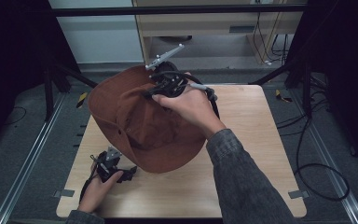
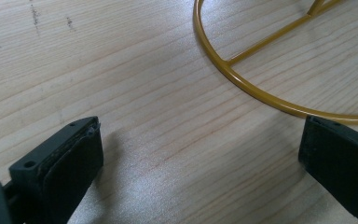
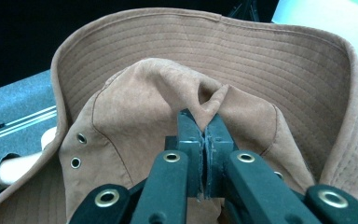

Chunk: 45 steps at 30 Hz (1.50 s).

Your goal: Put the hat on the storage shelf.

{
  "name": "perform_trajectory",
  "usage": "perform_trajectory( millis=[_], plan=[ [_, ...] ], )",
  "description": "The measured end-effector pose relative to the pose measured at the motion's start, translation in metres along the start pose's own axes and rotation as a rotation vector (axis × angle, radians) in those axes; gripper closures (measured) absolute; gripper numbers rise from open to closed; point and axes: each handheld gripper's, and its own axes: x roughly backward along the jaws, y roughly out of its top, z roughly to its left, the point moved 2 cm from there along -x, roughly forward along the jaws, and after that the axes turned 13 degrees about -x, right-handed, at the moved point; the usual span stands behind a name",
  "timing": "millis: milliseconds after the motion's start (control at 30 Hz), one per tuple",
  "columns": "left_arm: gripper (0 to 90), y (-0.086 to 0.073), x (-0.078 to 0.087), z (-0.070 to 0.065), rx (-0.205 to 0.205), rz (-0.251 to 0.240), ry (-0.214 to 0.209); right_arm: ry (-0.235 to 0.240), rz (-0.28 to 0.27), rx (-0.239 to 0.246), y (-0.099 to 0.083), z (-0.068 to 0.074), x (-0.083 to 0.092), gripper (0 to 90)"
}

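Observation:
A brown bucket hat [image 1: 140, 121] hangs above the middle of the wooden table [image 1: 256, 140], held up by my right gripper [image 1: 161, 86]. In the right gripper view that gripper [image 3: 204, 122] is shut on a pinched fold of the hat's crown [image 3: 168, 93], with the stitched brim [image 3: 242, 42] curving up behind. My left gripper [image 1: 116, 171] rests low at the table's front left, under the hat's edge. Its jaws stand wide open [image 2: 200, 154] over bare wood, with nothing between them. A yellow wire ring [image 2: 242, 84], part of a stand, lies just beyond the jaws.
Metal rails run along both sides of the table [image 1: 32, 154]. Black cables [image 1: 317, 172] lie on the floor at the right. A wooden cabinet [image 1: 214, 23] stands behind the table.

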Motion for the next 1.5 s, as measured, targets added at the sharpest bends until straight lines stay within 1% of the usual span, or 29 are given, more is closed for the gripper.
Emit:
perform_trajectory(
  millis=[400,633,900,1133,1367,1500],
  plan=[
    [0.0,0.0,0.0,0.0,-0.001,0.001,0.001,0.006,0.012,-0.008,-0.005,-0.002,-0.008,87.7],
    [0.0,0.0,0.0,0.0,0.001,0.0,0.0,0.006,0.014,-0.007,-0.004,-0.001,-0.009,87.5],
    [0.0,0.0,0.0,0.0,0.001,0.0,0.001,-0.001,0.027,-0.012,-0.006,-0.005,-0.01,87.3],
    [0.0,0.0,0.0,0.0,0.001,-0.001,0.0,0.007,0.03,-0.017,-0.008,-0.005,-0.014,87.2],
    [0.0,0.001,-0.001,0.0,-0.002,0.002,0.0,0.008,0.025,-0.028,-0.012,-0.01,-0.012,87.2],
    [0.0,0.001,-0.001,0.0,-0.002,0.002,0.001,0.016,0.023,-0.03,-0.014,-0.009,-0.011,87.1]
  ],
)
